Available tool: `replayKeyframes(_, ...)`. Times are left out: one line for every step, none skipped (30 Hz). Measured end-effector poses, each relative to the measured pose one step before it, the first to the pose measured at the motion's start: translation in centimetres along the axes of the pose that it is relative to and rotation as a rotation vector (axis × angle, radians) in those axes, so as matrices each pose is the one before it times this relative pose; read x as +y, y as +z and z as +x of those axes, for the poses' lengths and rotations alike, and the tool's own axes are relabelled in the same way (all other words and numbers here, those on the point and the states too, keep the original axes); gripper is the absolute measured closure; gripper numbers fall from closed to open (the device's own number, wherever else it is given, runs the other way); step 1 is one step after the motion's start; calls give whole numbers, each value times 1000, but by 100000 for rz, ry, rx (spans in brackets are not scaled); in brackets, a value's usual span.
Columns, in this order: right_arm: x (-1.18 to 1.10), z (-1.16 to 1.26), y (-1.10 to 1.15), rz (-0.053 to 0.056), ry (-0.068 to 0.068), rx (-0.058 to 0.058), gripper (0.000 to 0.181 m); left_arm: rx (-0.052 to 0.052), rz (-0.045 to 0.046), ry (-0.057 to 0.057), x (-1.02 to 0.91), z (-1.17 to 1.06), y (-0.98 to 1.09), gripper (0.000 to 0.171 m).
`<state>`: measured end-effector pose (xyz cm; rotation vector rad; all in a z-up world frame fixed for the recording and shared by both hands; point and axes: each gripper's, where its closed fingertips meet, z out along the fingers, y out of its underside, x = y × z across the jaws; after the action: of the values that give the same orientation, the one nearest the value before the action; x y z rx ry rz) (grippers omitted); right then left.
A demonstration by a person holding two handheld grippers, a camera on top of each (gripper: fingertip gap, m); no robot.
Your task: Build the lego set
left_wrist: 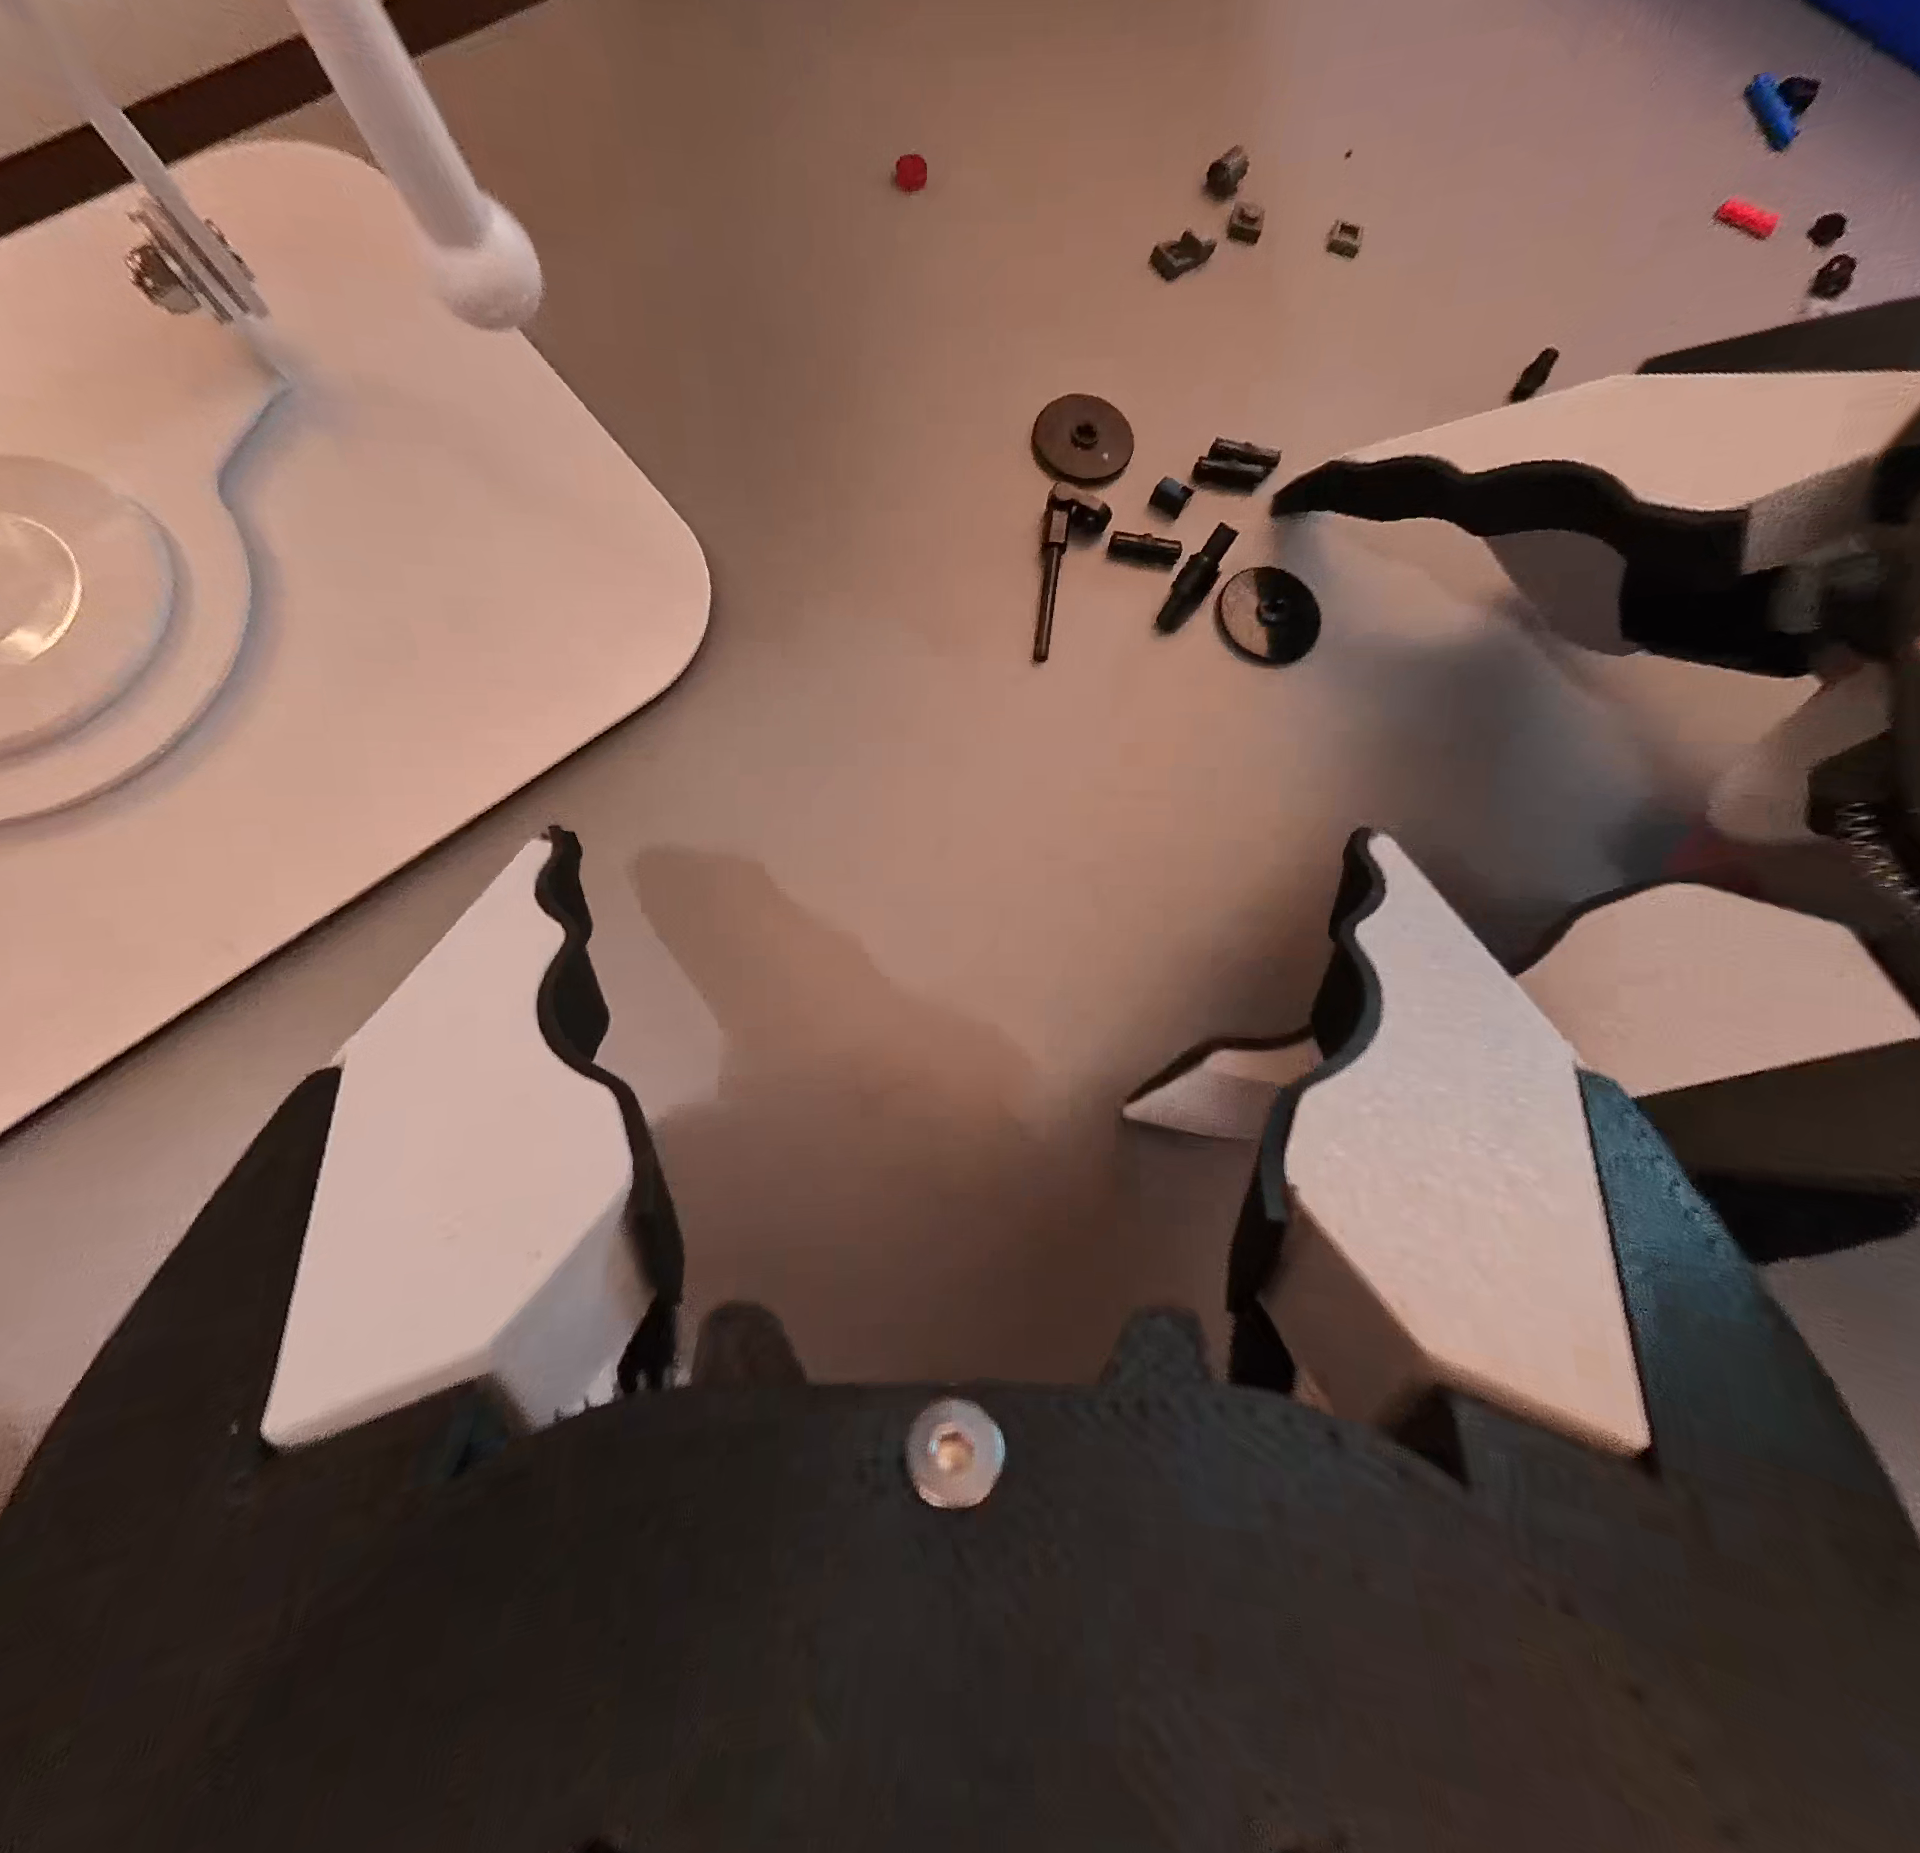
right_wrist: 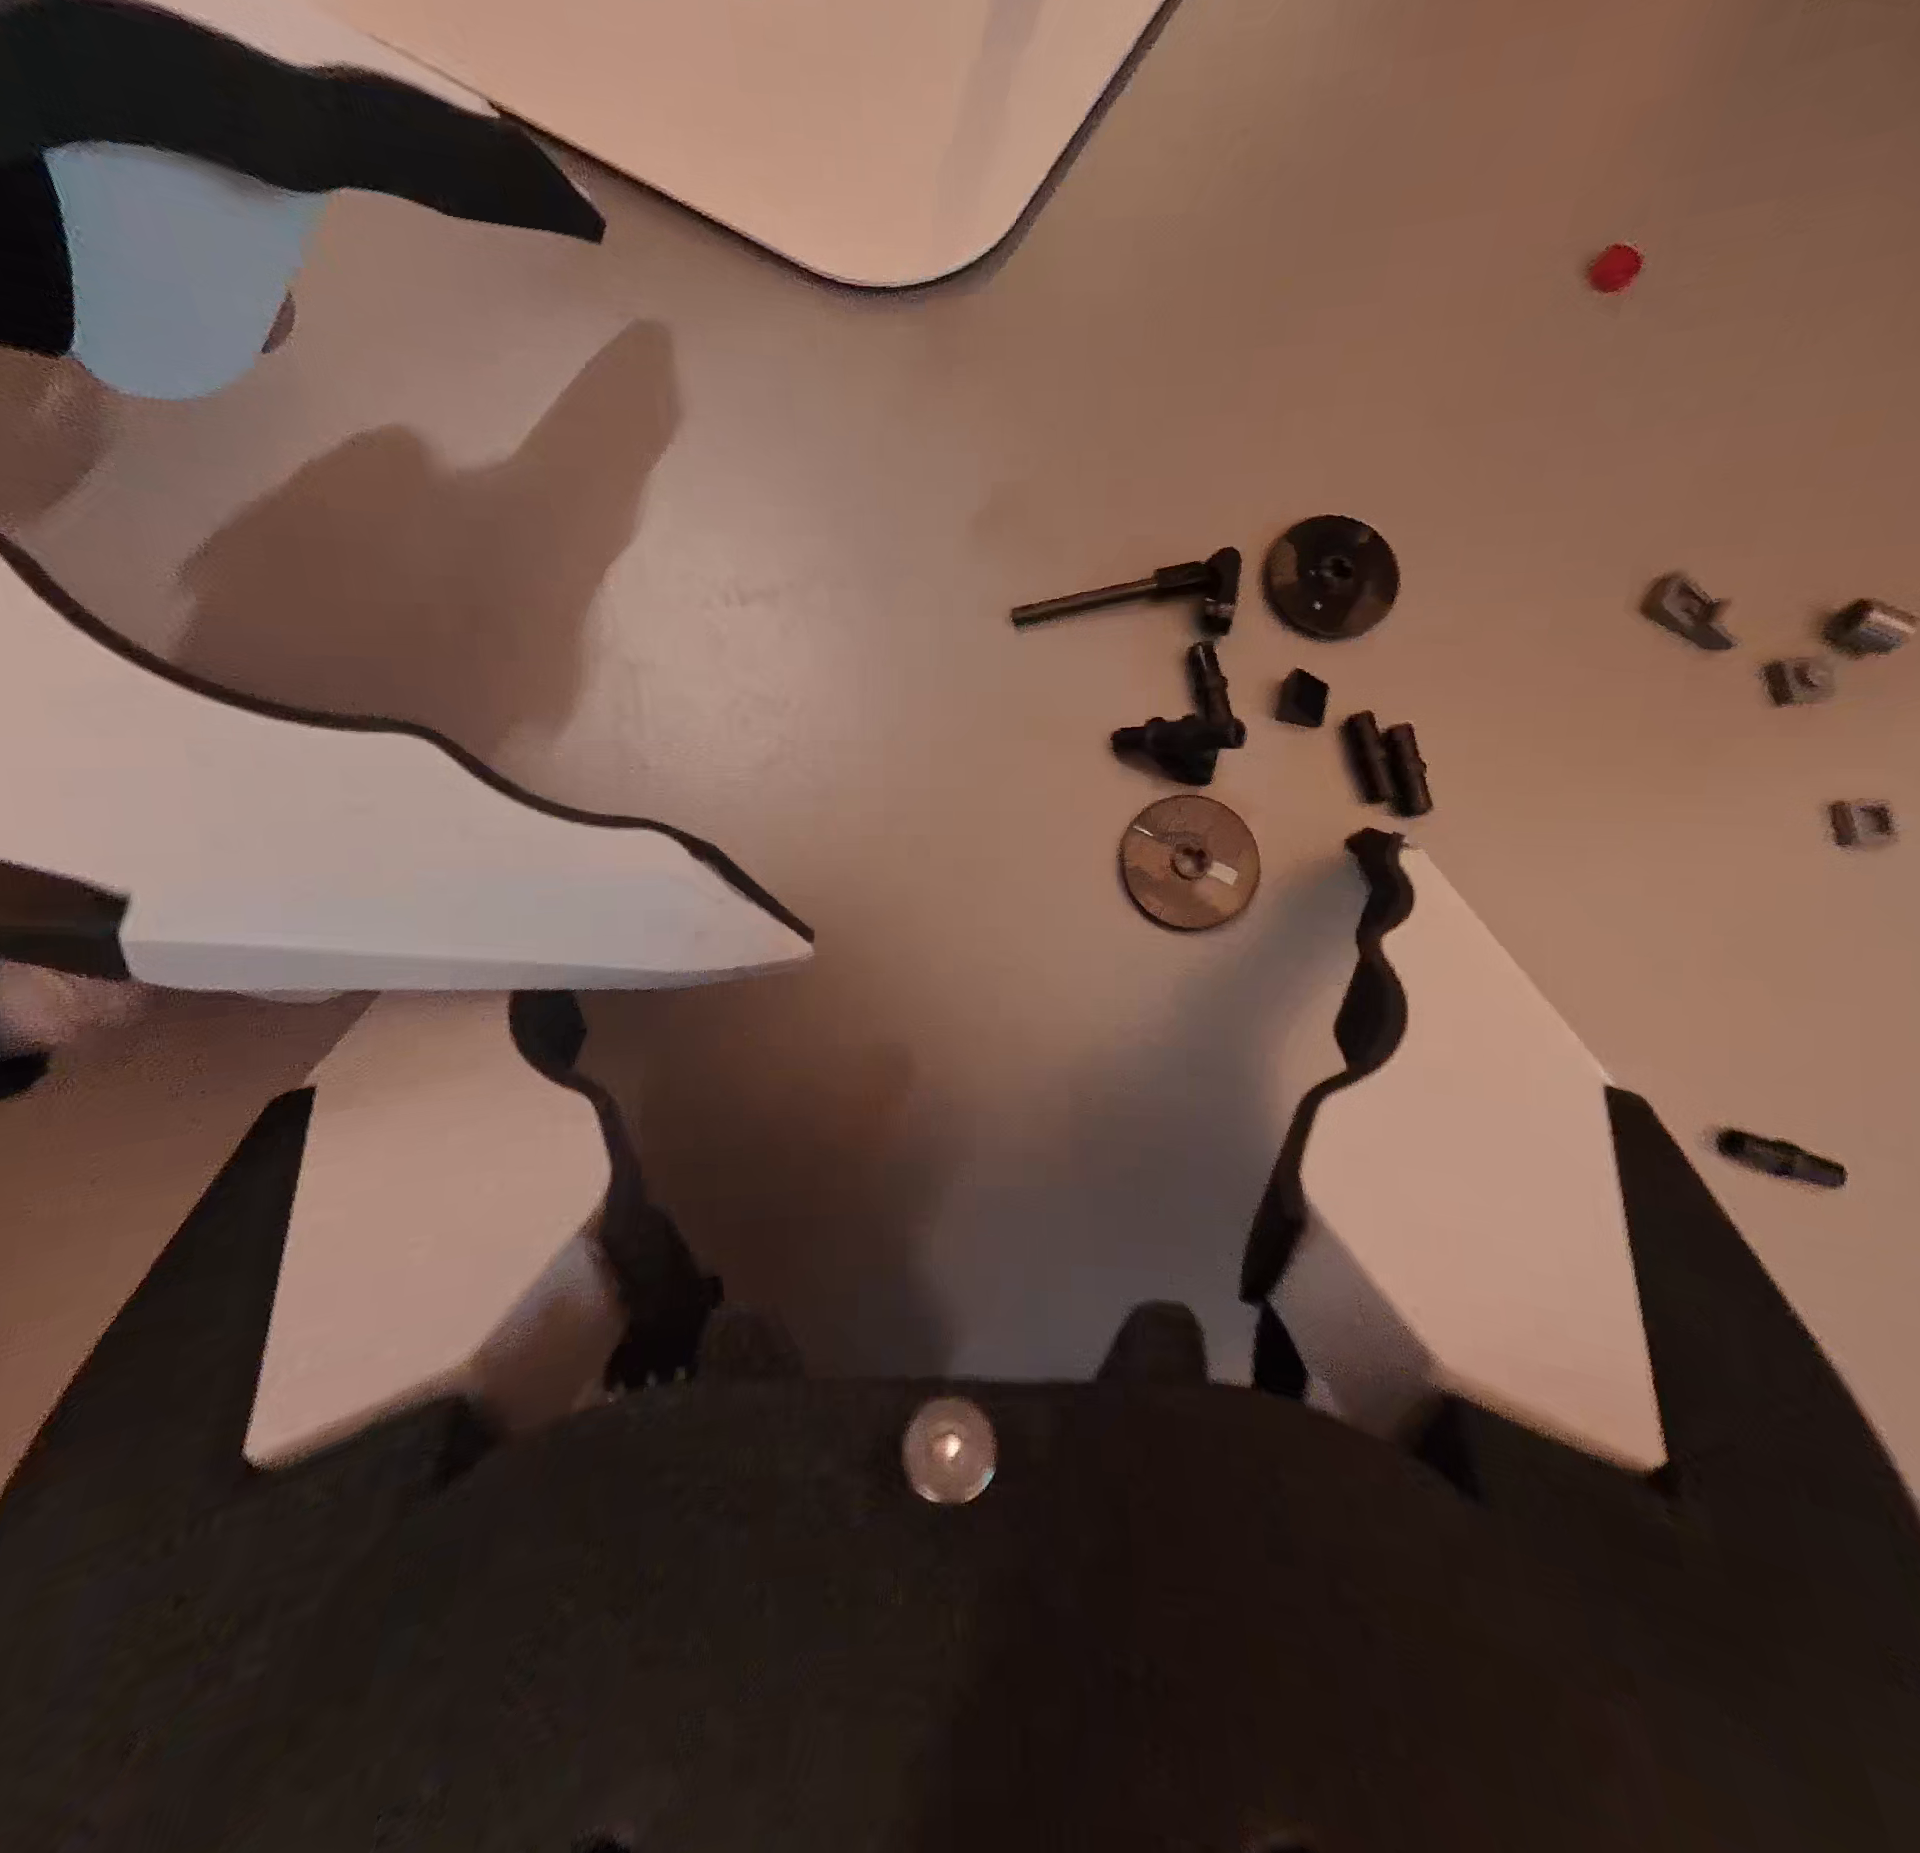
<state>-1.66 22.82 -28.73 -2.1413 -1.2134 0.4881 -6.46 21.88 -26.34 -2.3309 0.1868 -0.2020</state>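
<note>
Loose black Lego parts lie in a cluster on the beige table (left_wrist: 883, 723): two discs (left_wrist: 1083, 435) (left_wrist: 1268, 614), an axle with a connector (left_wrist: 1055, 577) and several pins (left_wrist: 1234, 461). In the right wrist view the same discs (right_wrist: 1330, 577) (right_wrist: 1190, 861), axle (right_wrist: 1122, 593) and paired pins (right_wrist: 1387, 764) show. My left gripper (left_wrist: 961, 847) is open and empty, short of the cluster. My right gripper (right_wrist: 956, 930) is open and empty, its right fingertip (right_wrist: 1377, 853) just below the paired pins. It also shows in the left wrist view (left_wrist: 1210, 806).
A white stand base (left_wrist: 416, 556) with a white post (left_wrist: 395, 120) sits at the left. Grey pieces (left_wrist: 1184, 255), a red stud (left_wrist: 910, 171), a blue piece (left_wrist: 1771, 110) and a red plate (left_wrist: 1748, 216) lie farther off. A lone black pin (right_wrist: 1782, 1171) lies right of my right gripper. To reach the lone black pin (right_wrist: 1782, 1171) in a straight line is about 8 cm for my right fingers, about 15 cm for my left. The left camera catches it too, in the left wrist view (left_wrist: 1546, 373).
</note>
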Motion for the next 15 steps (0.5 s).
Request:
replayKeyframes(94, 114, -64, 65, 1037, 980, 31, 481, -409, -928, 118, -9, 135, 35)
replayKeyframes(78, 9, -109, -285, 790, 669, 33, 480, -594, -906, 121, -12, 115, 36)
replayKeyframes(42, 10, -82, 310, 779, 629, 34, 409, -91, -503, 38, 6, 69, 37)
replayKeyframes(15, 116, -64, 1053, 929, 745, 35, 466, -258, -223, 67, 28, 42, 37)
replayKeyframes(30, 219, -104, 763, 1624, 1491, 37, 198, -1056, -145, 219, -5, 89, 36)
replayKeyframes(19, 96, -135, 551, 1261, 1260, 40, -82, -280, -587, 116, -18, 166, 35)
replayKeyframes(-70, -64, -104, 956, 281, 343, 46, 1738, 797, -1288, -46, 202, 103, 37)
replayKeyframes(-70, -79, -54, 605, 159, 174, 53, 782, 586, -1200, -38, 55, 108, 37)
replayKeyframes(-27, 14, 27, 2, 733, 577, 54, -61, 478, 285, -67, -44, 15, 36)
replayKeyframes(-43, 95, 73, -251, 1053, 777, 54, -317, -256, -492, 9, -104, -13, 36)
replayKeyframes(-28, 73, 88, -282, 760, 678, 51, -137, 479, -669, -51, -92, -25, 37)
replayKeyframes(1, 39, 72, -270, 166, 228, 49, -114, 721, -641, -22, -101, -47, 39)
replayKeyframes(45, 47, 12, -230, 20, 129, 46, -292, 682, -382, -4, -86, -36, 38)
replayKeyframes(14, 21, -14, 11, -139, 48, 45, 19, 911, -211, -15, -8, -2, 37)
replayKeyframes(-4, 14, 4, -6, -197, -56, 45, -306, 359, -113, 5, -25, -17, 36)
